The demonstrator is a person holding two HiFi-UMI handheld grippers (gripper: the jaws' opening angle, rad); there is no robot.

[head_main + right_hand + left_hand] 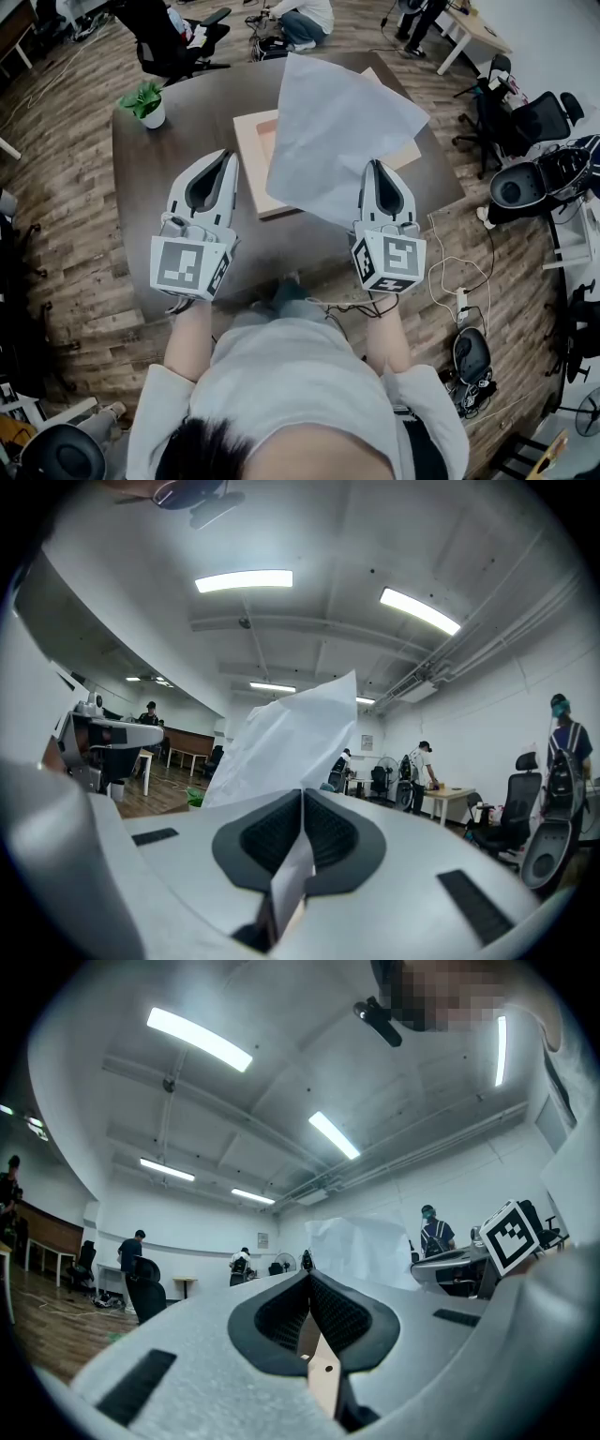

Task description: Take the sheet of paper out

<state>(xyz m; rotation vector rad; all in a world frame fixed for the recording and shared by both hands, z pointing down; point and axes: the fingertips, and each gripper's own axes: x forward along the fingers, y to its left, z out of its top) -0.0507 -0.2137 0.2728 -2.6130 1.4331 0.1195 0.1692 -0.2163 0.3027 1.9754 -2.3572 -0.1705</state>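
Count: two grippers, one sheet of paper, one wooden tray, one potted plant, one table.

Sheet of paper (337, 131): white, thin and softly creased, with one pointed corner at its right side. In the head view it spreads over the middle and right part of the wooden tray. In the right gripper view it rises from the jaws, wide and crumpled.

Where the sheet is: held at its near edge by the right gripper, above the table. Whether its far edge touches the tray cannot be told.

Wooden tray (251, 141): light wood, shallow, flat on the table. Only its left side, near corner and a piece of its right edge show past the paper.

Right gripper (375, 167): jaws closed on the sheet's near edge. A strip of white paper runs down between the dark ribbed pads.

Left gripper (225, 157): jaws closed, tips together, nothing between them. It is held beside the tray's left edge, apart from the paper.

Table (169, 178): dark, rounded corners.

Potted plant (145, 101): small, green leaves in a white pot, near the table's far left corner.
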